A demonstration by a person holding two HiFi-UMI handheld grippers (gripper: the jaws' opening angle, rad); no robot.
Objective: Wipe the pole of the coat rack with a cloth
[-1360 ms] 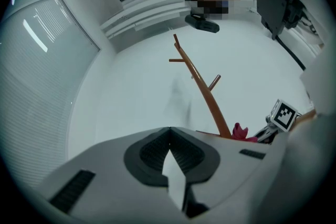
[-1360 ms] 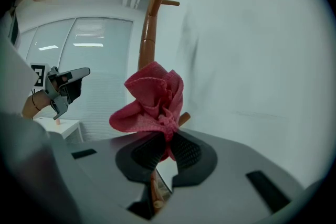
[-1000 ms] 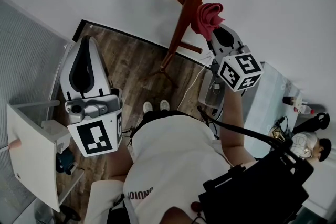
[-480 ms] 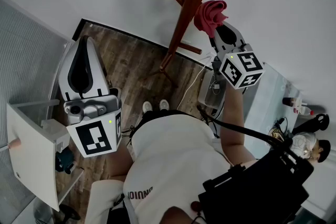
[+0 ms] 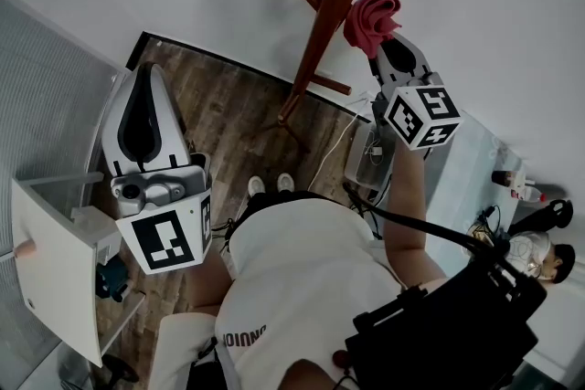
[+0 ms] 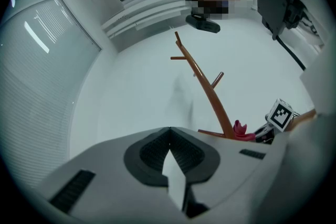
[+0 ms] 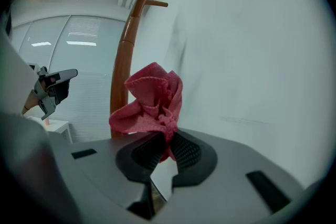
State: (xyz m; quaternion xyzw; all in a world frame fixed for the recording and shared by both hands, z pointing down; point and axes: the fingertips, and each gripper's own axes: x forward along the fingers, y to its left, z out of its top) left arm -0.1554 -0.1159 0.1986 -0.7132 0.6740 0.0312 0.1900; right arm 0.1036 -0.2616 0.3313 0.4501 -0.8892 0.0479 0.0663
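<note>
The wipe looks under way but far from done. The right gripper (image 7: 164, 148) has its jaws clamped on a bunched red cloth (image 7: 151, 98), and the cloth sits against the right side of the pole (image 5: 327, 14), or just beside it, roughly mid-height. Contact can't be settled from either view. Long bare stretches of pole run above and below the cloth, so most of the wiping appears to be left. The left gripper (image 6: 169, 136) takes no part: its jaws are closed together with nothing between them, and it is held low and well away from the pole. Since a second ago, the cloth and right gripper have crept a little up along the pole, while the left gripper has hardly shifted.
</note>
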